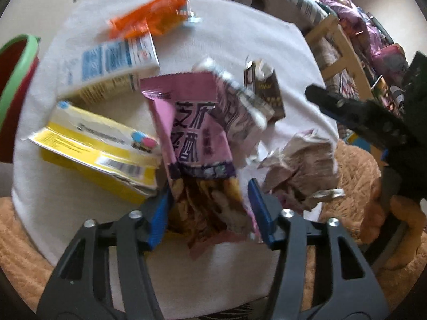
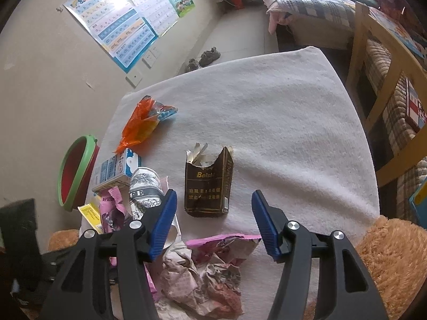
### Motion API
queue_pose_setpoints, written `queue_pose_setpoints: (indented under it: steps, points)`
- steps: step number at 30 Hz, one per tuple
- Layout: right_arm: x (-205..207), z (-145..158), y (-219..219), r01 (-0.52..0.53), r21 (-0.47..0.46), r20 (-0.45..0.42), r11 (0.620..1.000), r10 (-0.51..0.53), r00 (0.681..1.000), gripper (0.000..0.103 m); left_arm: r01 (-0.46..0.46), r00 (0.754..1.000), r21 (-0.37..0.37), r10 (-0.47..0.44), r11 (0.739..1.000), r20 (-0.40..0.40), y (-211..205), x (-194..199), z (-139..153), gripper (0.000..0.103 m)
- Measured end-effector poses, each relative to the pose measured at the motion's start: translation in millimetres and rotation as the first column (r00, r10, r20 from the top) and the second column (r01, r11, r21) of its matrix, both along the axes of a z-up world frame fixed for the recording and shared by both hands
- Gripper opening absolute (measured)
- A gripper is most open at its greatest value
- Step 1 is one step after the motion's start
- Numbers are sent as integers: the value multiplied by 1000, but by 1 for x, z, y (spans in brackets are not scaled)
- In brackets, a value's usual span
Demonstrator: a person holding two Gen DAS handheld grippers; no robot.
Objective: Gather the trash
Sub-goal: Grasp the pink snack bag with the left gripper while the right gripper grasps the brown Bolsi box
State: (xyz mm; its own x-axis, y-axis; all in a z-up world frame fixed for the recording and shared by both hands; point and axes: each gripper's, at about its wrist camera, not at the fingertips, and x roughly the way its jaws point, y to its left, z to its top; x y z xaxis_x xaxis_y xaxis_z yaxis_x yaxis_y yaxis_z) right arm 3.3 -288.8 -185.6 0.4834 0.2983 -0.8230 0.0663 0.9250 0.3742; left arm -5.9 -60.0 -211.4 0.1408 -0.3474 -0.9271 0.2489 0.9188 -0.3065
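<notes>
Trash lies on a white towel [image 1: 240, 40]. In the left wrist view my left gripper [image 1: 210, 208] is open, its blue fingers on either side of the lower end of a pink snack bag [image 1: 197, 144]. Around it are a yellow box [image 1: 98, 154], a blue-and-white carton [image 1: 112, 64], an orange wrapper [image 1: 152, 18], a brown cigarette pack [image 1: 264, 90] and crumpled paper [image 1: 301, 165]. In the right wrist view my right gripper [image 2: 213, 213] is open and empty, just in front of the brown cigarette pack [image 2: 208, 184], above the crumpled paper [image 2: 202, 274].
A red bin with a green rim [image 2: 76, 170] stands on the floor left of the towel, also showing in the left wrist view [image 1: 16, 74]. A wooden chair [image 2: 384, 85] and a bed [image 2: 315, 2] are to the right. Brown plush [image 2: 389, 261] lies under the towel.
</notes>
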Motion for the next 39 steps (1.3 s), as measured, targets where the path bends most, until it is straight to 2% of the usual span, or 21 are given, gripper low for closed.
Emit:
queue_pose_setpoints:
  steps: [3,5,11,14,19,23,24,27,35,39]
  points:
    - [0,-1,-1,1,0,-2,1000,-1,1000,57,-1,1000,-9,1,1000,2,1,-1,0,39]
    - [1,-2,0,0,3,-9,1000,0,1000,57,-14,1000,-12,14,1000,8,5,0,2,26]
    - [5,-4,4,-18,-16,-21,1000,17,1000,57,-48,997,-16,49,999,66,20,-3,17,25]
    - [16,-4,7,-33,-43,-34,999,31,999,67,-47,995,-4,47,999,87,21,-5,20,25]
    - [40,-17,29,-120,-140,-76,983,110,991,68,-43,997,-1,43,999,63,22,-7,14,25]
    - [53,-34,41,-160,-160,-122,974,142,982,67,-38,998,-2,38,999,59,21,-7,13,28]
    - [55,-38,43,-168,-172,-130,971,146,981,66,-41,997,-3,41,999,57,21,-7,12,29]
    - [56,-45,41,-173,-152,-143,973,152,978,50,-51,998,-22,52,998,42,20,-3,10,34]
    - [43,-37,17,-124,-148,-103,981,109,989,47,-20,999,-42,22,999,25,9,-4,4,44]
    - [38,-34,12,-107,-146,-93,983,94,991,47,4,1000,-36,-4,999,-8,2,-5,-5,46]
